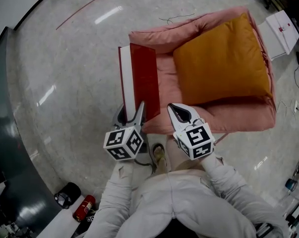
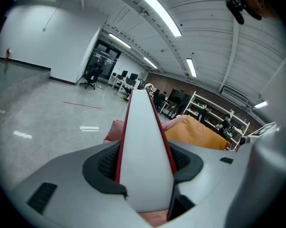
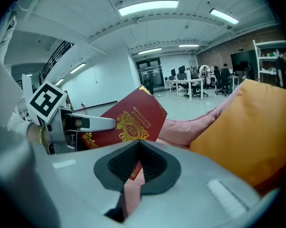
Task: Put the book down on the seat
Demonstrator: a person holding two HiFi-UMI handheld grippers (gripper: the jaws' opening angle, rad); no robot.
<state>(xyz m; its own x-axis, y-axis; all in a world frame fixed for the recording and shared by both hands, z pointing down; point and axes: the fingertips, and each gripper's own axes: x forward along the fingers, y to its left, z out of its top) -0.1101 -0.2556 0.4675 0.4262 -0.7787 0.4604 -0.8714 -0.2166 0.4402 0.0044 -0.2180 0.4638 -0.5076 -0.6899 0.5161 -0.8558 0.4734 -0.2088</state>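
Observation:
My left gripper [image 1: 134,114] is shut on a red hardback book [image 1: 145,78] and holds it on edge, white page block to the left, over the left side of the pink seat [image 1: 164,86]. In the left gripper view the book [image 2: 145,141] runs straight out from between the pads [image 2: 105,163]. An orange cushion [image 1: 221,61] fills the seat's back right part. My right gripper [image 1: 180,114] hovers above the seat's front edge, shut, holding nothing. In the right gripper view the book's gold-crested cover [image 3: 128,120] shows beyond that gripper [image 3: 140,167], beside the left gripper's finger [image 3: 88,123].
A white box [image 1: 280,31] lies on the floor beyond the seat's right side. A thin cable [image 1: 176,18] trails behind the seat. A dark curved wall [image 1: 10,148] runs along the left. A red canister [image 1: 84,208] and a black object [image 1: 66,195] sit near my feet.

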